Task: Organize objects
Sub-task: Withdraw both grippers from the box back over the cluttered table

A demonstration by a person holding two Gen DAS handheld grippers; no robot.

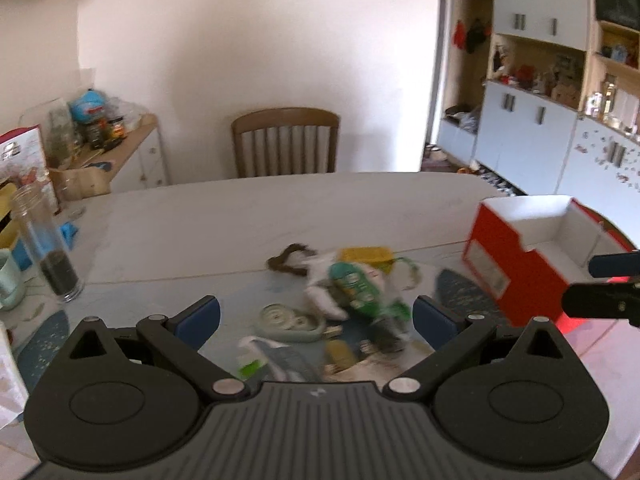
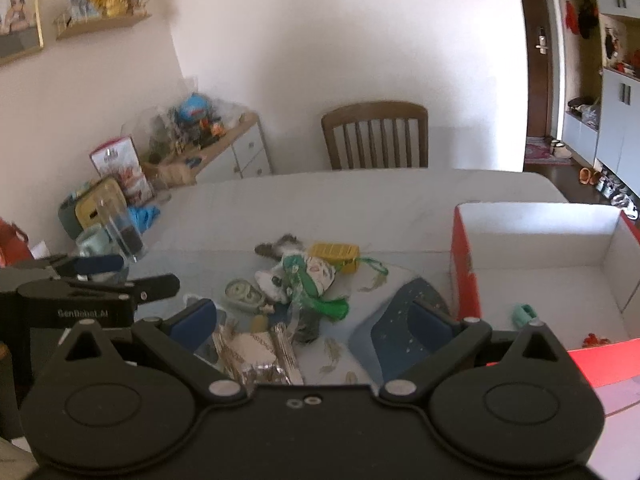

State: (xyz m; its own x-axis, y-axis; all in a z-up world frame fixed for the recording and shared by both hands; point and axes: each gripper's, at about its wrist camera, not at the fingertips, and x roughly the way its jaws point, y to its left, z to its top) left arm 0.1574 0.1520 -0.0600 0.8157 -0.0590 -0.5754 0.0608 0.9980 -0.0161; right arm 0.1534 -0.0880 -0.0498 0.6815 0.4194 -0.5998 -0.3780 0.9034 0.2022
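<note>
A heap of small objects lies mid-table: a green packet, a yellow toy case, a brown hair tie, a pale green tape dispenser, a foil wrapper. A red box with white inside stands open at the right; a small teal item and a red item lie in it. My left gripper is open and empty above the heap. My right gripper is open and empty, nearer the box.
A tall clear jar with dark contents stands at the table's left, beside a mug and boxes. A wooden chair stands behind the table. A blue placemat lies by the box.
</note>
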